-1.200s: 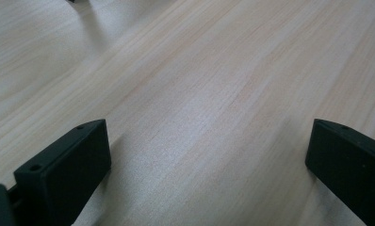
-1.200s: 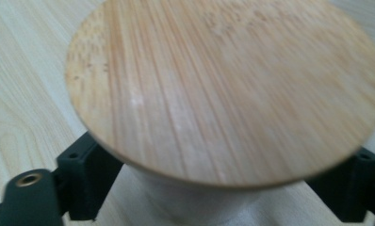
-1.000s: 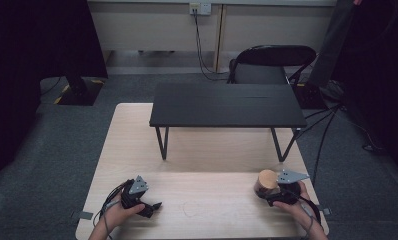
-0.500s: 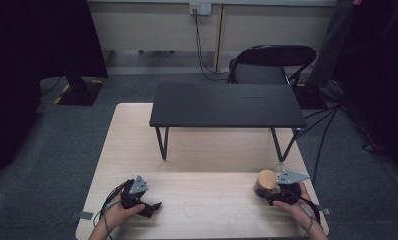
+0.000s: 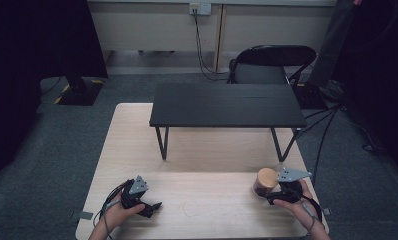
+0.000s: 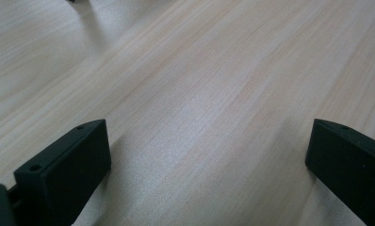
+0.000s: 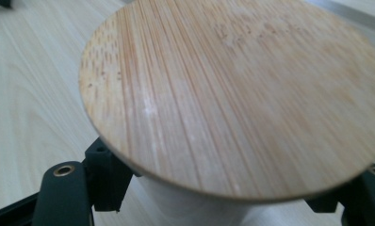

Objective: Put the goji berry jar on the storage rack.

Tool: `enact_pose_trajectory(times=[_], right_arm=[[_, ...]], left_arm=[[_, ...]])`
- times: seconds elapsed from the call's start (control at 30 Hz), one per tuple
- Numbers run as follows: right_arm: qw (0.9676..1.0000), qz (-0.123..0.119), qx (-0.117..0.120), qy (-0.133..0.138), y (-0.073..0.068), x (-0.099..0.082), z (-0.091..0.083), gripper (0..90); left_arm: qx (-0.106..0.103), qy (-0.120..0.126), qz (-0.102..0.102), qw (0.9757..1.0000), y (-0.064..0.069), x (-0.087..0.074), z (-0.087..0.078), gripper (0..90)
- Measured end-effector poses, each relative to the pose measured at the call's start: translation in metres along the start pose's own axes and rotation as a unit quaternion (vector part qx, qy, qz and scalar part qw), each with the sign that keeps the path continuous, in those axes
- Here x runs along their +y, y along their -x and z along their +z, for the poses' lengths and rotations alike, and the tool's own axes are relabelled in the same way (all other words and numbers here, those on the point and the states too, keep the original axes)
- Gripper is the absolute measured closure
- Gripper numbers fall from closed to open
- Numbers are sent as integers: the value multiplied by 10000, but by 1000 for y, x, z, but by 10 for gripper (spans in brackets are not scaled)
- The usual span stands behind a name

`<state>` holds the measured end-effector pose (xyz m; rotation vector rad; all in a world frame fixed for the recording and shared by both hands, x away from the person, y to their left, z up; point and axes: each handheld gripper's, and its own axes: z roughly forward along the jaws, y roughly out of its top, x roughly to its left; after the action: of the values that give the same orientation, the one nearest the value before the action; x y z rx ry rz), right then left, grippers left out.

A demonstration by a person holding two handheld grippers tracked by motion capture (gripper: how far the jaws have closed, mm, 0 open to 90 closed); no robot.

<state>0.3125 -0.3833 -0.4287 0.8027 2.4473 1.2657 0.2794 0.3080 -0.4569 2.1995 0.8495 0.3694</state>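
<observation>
A jar with a round bamboo lid [image 5: 266,178] stands near the right front of the light wooden table [image 5: 212,150]. My right gripper [image 5: 263,193] is shut on the jar, its black jaws pressing the pale body on either side just below the lid [image 7: 232,94]. At the table's left front, my left gripper [image 5: 154,206] rests low over bare wood. Its jaws stand wide apart in the left gripper view, where the left gripper [image 6: 204,160] has nothing between them.
A low black table [image 5: 227,105] on thin legs stands on the far half of the wooden table. Behind it is a black folding chair [image 5: 267,65]. Cables run across the grey carpet at the right.
</observation>
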Motion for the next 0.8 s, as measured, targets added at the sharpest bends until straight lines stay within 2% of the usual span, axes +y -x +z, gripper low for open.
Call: enact_pose_trajectory(times=[0.13, 0.5, 0.8], right_arm=[[9999, -92, 67, 24, -1, 14, 0, 258], [9992, -57, 375, 112, 6, 52, -6, 258], [9989, -301, 370, 21, 7, 95, -15, 258]], left_arm=[[0, 0, 0, 10000, 0, 0, 0, 0], [0, -1, 1, 10000, 0, 0, 0, 0], [-1, -2, 0, 10000, 0, 0, 0, 0]])
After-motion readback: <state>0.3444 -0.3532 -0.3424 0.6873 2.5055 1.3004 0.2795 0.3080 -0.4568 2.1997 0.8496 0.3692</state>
